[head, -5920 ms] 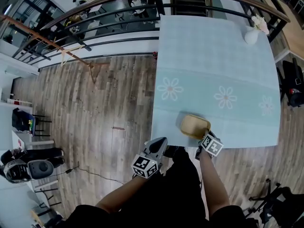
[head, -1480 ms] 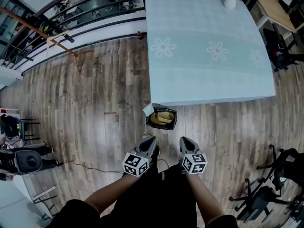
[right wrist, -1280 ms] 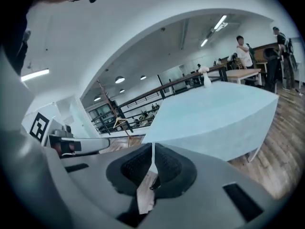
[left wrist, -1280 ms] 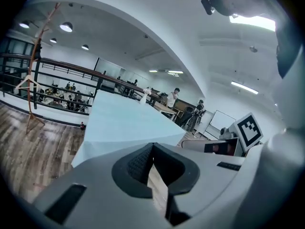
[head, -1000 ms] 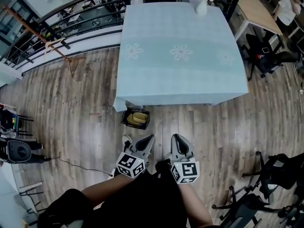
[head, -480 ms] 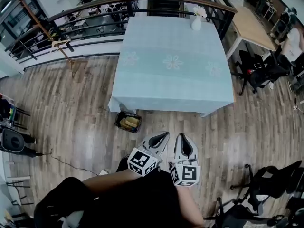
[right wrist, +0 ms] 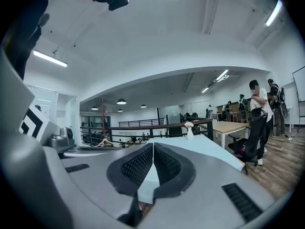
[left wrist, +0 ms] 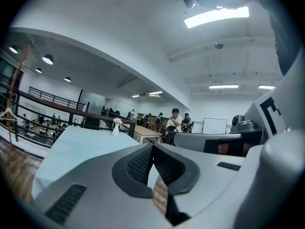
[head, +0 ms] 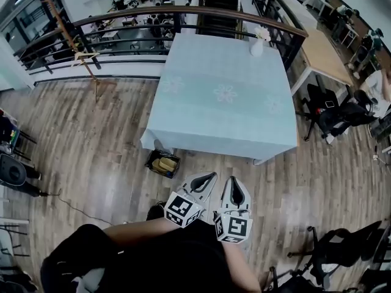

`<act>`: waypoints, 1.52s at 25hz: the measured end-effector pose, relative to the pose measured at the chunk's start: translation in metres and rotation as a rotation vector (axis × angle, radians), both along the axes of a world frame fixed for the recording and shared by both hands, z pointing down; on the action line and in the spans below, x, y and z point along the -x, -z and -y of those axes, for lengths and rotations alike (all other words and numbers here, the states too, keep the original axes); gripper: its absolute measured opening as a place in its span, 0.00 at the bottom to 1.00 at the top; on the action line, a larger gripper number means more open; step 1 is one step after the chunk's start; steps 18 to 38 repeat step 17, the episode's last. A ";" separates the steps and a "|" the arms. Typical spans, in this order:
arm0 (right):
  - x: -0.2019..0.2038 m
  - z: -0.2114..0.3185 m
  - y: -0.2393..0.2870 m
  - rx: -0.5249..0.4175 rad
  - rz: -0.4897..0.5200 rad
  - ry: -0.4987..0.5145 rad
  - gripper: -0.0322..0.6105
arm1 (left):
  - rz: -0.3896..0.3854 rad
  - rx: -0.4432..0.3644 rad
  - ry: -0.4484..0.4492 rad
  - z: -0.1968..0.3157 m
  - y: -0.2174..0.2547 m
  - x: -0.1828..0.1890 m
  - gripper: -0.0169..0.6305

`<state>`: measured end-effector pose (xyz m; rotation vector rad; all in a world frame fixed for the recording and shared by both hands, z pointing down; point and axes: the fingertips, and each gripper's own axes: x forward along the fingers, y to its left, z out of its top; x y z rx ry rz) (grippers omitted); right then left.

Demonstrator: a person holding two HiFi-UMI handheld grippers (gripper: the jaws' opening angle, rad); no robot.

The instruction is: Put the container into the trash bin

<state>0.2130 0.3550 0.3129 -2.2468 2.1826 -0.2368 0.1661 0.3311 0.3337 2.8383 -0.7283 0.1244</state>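
The tan container (head: 162,165) lies inside a small black trash bin (head: 148,162) on the wood floor, by the near left corner of the light blue table (head: 223,96). Both grippers are held close to the person's body, well away from the bin. My left gripper (head: 208,176) is shut with nothing in it, and in the left gripper view its pads (left wrist: 143,163) meet. Beside it my right gripper (head: 233,181) is also shut and empty, its pads (right wrist: 164,165) pressed together in the right gripper view.
A white vase (head: 256,46) stands at the table's far edge, before a dark railing (head: 183,14). Office chairs (head: 333,112) and a wooden table (head: 321,54) are on the right. A person (right wrist: 259,123) stands there. A cable (head: 79,206) lies on the left floor.
The container, once on the table at my right gripper, now sits in the bin. The view has backed away from table and bin. Both grippers stay shut together.
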 end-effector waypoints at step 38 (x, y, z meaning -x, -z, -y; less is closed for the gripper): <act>0.007 0.007 0.001 -0.010 0.011 0.005 0.10 | 0.006 -0.017 -0.008 0.005 0.003 0.004 0.04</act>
